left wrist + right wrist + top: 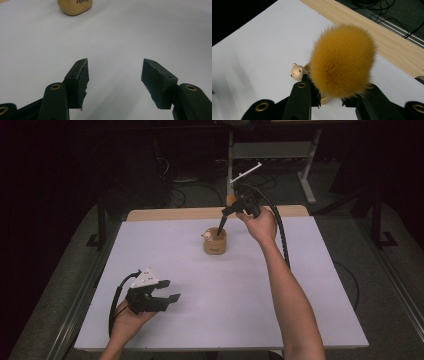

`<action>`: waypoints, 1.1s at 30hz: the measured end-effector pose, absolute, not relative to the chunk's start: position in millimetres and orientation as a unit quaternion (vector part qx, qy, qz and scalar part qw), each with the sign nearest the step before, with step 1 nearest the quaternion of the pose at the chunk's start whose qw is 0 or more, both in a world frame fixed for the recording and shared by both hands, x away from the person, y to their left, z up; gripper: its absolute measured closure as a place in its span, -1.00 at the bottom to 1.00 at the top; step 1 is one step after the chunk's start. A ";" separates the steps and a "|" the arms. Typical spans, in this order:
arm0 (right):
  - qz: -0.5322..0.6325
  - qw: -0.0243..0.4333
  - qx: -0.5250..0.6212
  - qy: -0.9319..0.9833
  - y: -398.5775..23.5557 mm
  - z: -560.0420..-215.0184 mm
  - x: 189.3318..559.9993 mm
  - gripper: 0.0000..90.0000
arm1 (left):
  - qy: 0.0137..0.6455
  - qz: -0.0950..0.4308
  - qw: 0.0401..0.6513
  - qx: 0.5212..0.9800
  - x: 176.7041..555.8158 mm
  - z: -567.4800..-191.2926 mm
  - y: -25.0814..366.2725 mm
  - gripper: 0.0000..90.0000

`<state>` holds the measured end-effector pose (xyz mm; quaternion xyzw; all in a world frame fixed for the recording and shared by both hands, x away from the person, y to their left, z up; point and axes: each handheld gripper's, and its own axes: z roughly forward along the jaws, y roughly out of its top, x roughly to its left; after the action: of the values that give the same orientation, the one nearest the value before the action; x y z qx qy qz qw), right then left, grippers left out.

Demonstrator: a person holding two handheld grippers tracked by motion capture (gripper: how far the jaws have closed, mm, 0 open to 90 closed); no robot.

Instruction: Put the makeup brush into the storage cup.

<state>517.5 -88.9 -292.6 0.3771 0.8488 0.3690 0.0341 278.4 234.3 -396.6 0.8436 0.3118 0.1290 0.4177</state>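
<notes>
A tan cup (215, 242) with a small bear head (206, 235) on its rim stands on the white table cover (210, 310), toward the far middle. My right gripper (225, 213) is above it, shut on a brush (220, 226) whose dark handle reaches down into the cup. In the right gripper view the brush's fluffy orange head (342, 60) sits between the jaws of that gripper (330, 100), with the bear head (297, 71) just behind. My left gripper (171, 290) rests at the front left, open with nothing between its fingers (80, 77). The cup (75, 6) lies far ahead of it.
A strip of bare wooden tabletop (210, 213) runs along the far edge of the cover. Beyond it stand a grey metal frame (270, 150) and cables on the dark floor. A black cable (280, 227) trails from the right gripper along the forearm.
</notes>
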 end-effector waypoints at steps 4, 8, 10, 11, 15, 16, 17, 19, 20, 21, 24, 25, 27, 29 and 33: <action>0.371 0.035 0.378 0.847 -88.1 -298.4 517.3 0.60 | 0.309 0.133 0.416 0.845 279.2 -396.0 236.2 -0.15; 0.374 0.031 0.384 0.844 -88.0 -303.8 517.4 0.60 | 0.314 0.131 0.421 0.841 279.1 -396.5 235.5 -0.15; 0.373 0.035 0.380 0.846 -87.2 -307.2 518.1 0.60 | 0.316 0.130 0.421 0.840 278.9 -396.4 235.6 -0.15; 0.373 0.033 0.381 0.845 -86.5 -308.2 518.1 0.60 | 0.315 0.130 0.420 0.841 279.0 -396.1 236.0 -0.15; 0.371 0.031 0.382 0.846 -83.2 -310.2 517.8 0.60 | 0.313 0.131 0.417 0.843 279.1 -395.6 236.7 -0.15; 0.369 0.030 0.384 0.846 -82.2 -310.0 517.3 0.60 | 0.312 0.132 0.416 0.844 279.3 -395.6 236.8 -0.15; 0.371 0.034 0.379 0.847 -81.6 -310.9 517.7 0.60 | 0.314 0.131 0.417 0.843 279.2 -395.7 236.5 -0.15; 0.371 0.032 0.381 0.846 -79.8 -311.4 517.2 0.60 | 0.313 0.132 0.417 0.843 279.2 -395.8 236.5 -0.15; 0.371 0.036 0.378 0.848 -79.4 -312.3 517.5 0.60 | 0.313 0.131 0.417 0.843 279.2 -395.8 236.4 -0.15; 0.371 0.036 0.379 0.847 -78.8 -312.8 517.4 0.60 | 0.313 0.131 0.418 0.843 279.2 -395.8 236.4 -0.15; 0.369 0.033 0.382 0.846 -77.6 -314.7 517.1 0.60 | 0.312 0.132 0.418 0.843 279.1 -395.6 236.5 -0.15; 0.369 0.036 0.381 0.847 -77.7 -315.9 517.4 0.60 | 0.311 0.133 0.417 0.844 279.3 -395.5 236.7 -0.15; 0.369 0.034 0.382 0.846 -77.5 -317.3 517.6 0.60 | 0.309 0.133 0.417 0.844 279.6 -395.6 236.6 -0.15; 0.369 0.033 0.383 0.846 -77.6 -319.2 517.7 0.60 | 0.309 0.133 0.417 0.845 279.8 -395.8 236.4 -0.15; 0.373 0.034 0.381 0.845 -77.6 -323.9 518.5 0.60 | 0.312 0.131 0.420 0.842 279.6 -396.1 235.6 -0.15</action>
<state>518.5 -77.6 -323.9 0.3810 0.8454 0.3728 0.0341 279.6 235.6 -396.1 0.8424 0.3118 0.1310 0.4195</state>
